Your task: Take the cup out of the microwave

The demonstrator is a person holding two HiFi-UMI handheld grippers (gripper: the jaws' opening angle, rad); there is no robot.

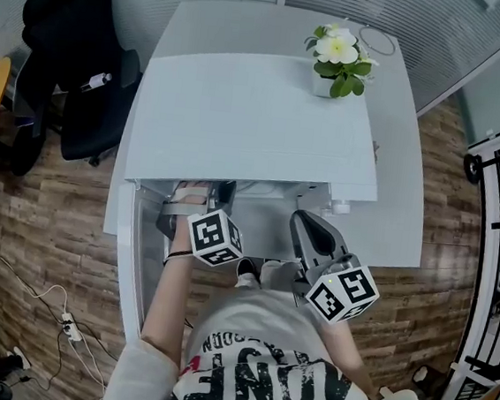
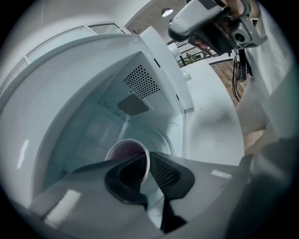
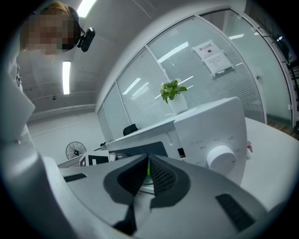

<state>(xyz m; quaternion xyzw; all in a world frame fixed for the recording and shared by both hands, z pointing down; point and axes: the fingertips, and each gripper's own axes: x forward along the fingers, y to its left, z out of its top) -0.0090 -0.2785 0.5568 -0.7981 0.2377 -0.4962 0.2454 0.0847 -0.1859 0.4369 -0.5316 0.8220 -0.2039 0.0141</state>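
A white microwave [image 1: 250, 115] stands on a white table [image 1: 398, 228] with its door [image 1: 125, 244] swung open to the left. Inside the cavity a white cup [image 2: 122, 151] with a dark inside stands on the turntable. My left gripper [image 2: 148, 169] reaches into the cavity, and its jaws are shut on the cup's near wall, one pad inside the rim and one outside. In the head view the left gripper [image 1: 195, 202] disappears under the microwave's top, so the cup is hidden there. My right gripper [image 1: 310, 232] [image 3: 147, 173] hangs shut and holds nothing in front of the control panel [image 3: 210, 135].
A potted plant [image 1: 339, 57] with a white flower stands on the microwave's top at the back right. A round knob [image 3: 221, 158] sits on the control panel. A black office chair [image 1: 69, 60] stands to the left, and cables [image 1: 61, 308] lie on the wooden floor.
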